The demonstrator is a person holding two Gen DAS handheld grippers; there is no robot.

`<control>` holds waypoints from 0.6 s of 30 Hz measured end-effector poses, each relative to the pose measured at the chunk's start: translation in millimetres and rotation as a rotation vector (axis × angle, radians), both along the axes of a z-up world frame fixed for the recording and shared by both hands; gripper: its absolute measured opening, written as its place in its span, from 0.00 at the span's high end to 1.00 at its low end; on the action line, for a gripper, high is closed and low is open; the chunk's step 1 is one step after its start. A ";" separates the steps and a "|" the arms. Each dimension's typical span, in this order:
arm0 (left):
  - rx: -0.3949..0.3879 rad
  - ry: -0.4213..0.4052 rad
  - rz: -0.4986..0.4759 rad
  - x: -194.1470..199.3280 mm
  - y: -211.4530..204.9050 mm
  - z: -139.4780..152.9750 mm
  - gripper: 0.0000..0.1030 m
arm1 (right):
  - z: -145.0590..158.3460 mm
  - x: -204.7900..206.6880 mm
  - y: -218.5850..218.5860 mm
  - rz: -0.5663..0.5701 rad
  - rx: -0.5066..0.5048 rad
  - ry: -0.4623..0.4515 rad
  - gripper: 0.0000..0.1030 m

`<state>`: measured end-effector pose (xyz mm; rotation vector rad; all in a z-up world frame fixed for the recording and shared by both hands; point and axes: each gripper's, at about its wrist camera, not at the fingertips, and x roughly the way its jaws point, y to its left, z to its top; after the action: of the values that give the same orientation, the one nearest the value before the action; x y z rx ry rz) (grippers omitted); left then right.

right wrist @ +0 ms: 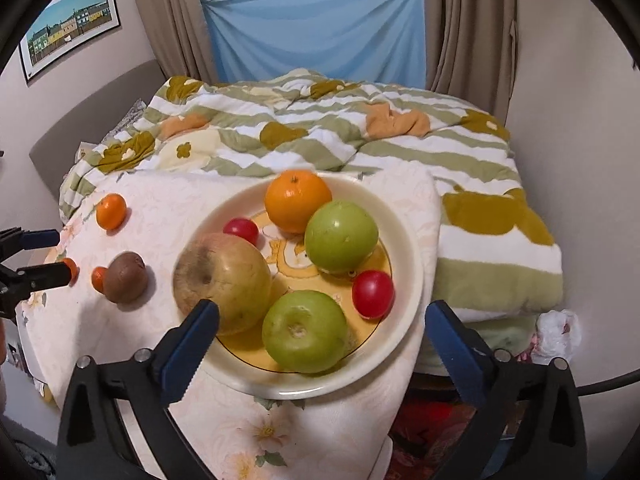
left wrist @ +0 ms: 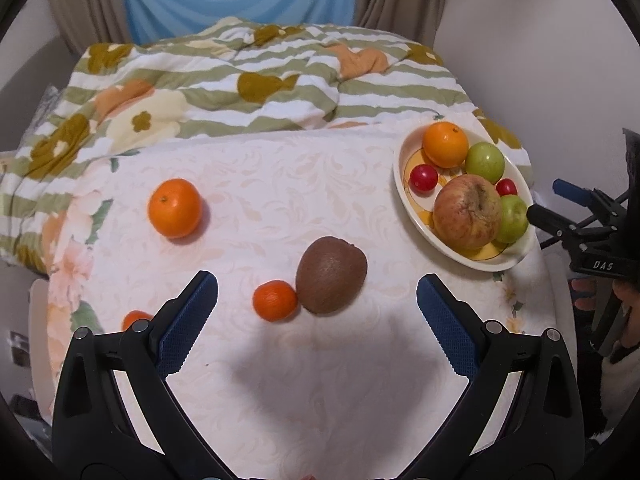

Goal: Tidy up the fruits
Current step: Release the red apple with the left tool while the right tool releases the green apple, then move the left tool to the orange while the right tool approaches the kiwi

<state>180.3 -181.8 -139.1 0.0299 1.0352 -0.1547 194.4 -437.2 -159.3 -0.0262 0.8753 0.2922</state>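
Note:
A cream plate (left wrist: 404, 184) (right wrist: 404, 248) at the table's right holds an orange (left wrist: 445, 144), two green apples (right wrist: 341, 236), a large blotchy apple (left wrist: 467, 212) and two small red fruits (right wrist: 373, 294). On the cloth lie a brown kiwi (left wrist: 331, 275) (right wrist: 126, 277), a small mandarin (left wrist: 275, 301) touching it, a bigger orange (left wrist: 175, 208) (right wrist: 111, 211) and another small mandarin (left wrist: 134, 319) by the left finger. My left gripper (left wrist: 317, 312) is open and empty, just short of the kiwi. My right gripper (right wrist: 322, 336) is open and empty over the plate's near rim.
The table (left wrist: 280, 380) has a pale floral cloth and stands against a bed with a striped green flowered blanket (left wrist: 240, 80). The table's right edge drops off just past the plate. The right gripper shows at the right of the left wrist view (left wrist: 544, 216).

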 end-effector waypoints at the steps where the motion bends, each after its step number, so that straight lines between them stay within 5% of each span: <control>1: -0.001 -0.004 0.002 -1.6 1.9 2.9 0.00 | 5.0 -1.3 0.1 0.002 0.000 -0.007 0.00; 18: -0.002 -0.125 0.101 -54.7 97.5 64.1 0.00 | 78.5 -46.6 59.0 -0.010 -0.051 -0.071 0.00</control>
<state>125.5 -84.3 -75.1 -0.0147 0.9093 -0.0614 147.8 -378.2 -80.8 -0.0794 0.8126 0.2578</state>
